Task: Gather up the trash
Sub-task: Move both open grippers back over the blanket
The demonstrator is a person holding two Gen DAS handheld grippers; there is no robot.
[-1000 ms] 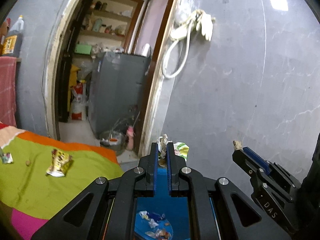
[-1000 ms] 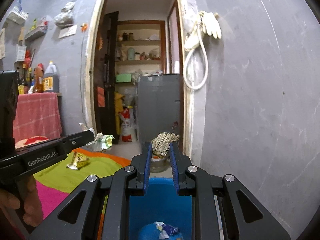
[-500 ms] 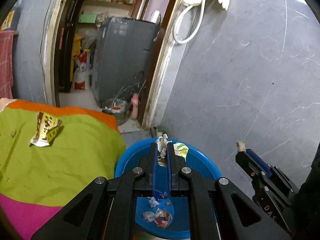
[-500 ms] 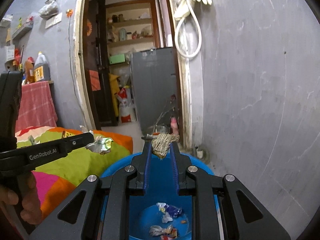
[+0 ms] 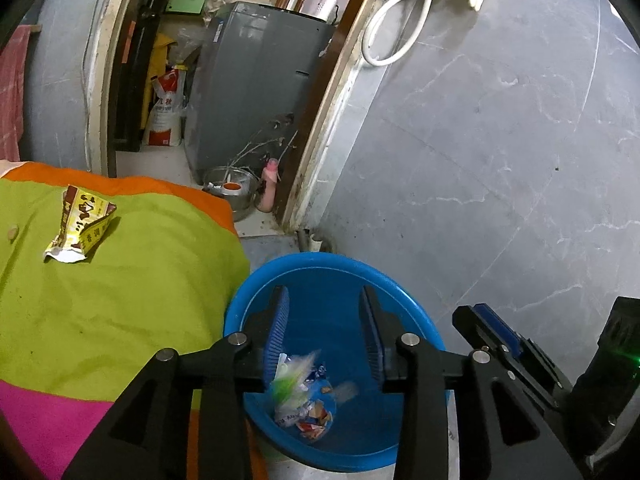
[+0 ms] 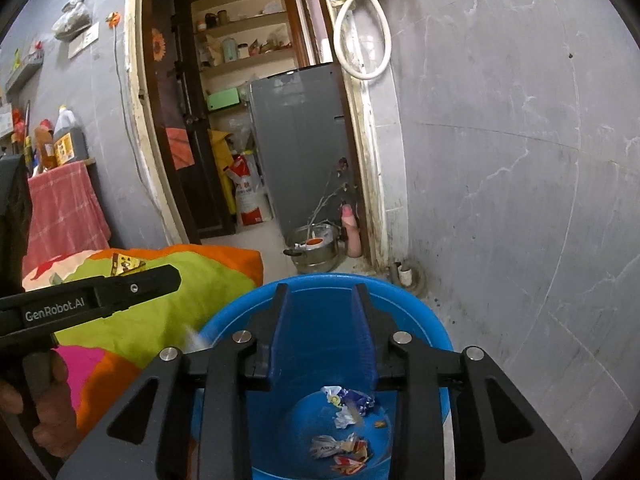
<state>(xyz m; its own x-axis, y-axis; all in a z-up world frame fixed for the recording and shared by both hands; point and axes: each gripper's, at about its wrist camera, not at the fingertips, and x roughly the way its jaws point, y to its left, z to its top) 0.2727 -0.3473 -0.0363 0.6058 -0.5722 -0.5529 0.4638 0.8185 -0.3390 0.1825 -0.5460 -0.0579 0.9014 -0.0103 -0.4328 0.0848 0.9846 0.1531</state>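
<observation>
A blue basin stands on the floor beside the bed, with crumpled wrappers on its bottom. My left gripper hangs over it with its jaws opening and nothing between them. A green-and-white wrapper shows as a blur below it, dropping into the basin. My right gripper is over the same basin, its jaws also opening and empty, above the trash. Each gripper appears in the other's view: right gripper, left gripper.
A yellow snack wrapper and a small crumb lie on the green, orange and pink bedspread left of the basin. A grey tiled wall rises to the right. Beyond, a doorway holds a steel pot and a grey appliance.
Both grippers sank toward the basin and went from shut to open. The wrapper left the left jaws and the brown scrap left the right jaws.
</observation>
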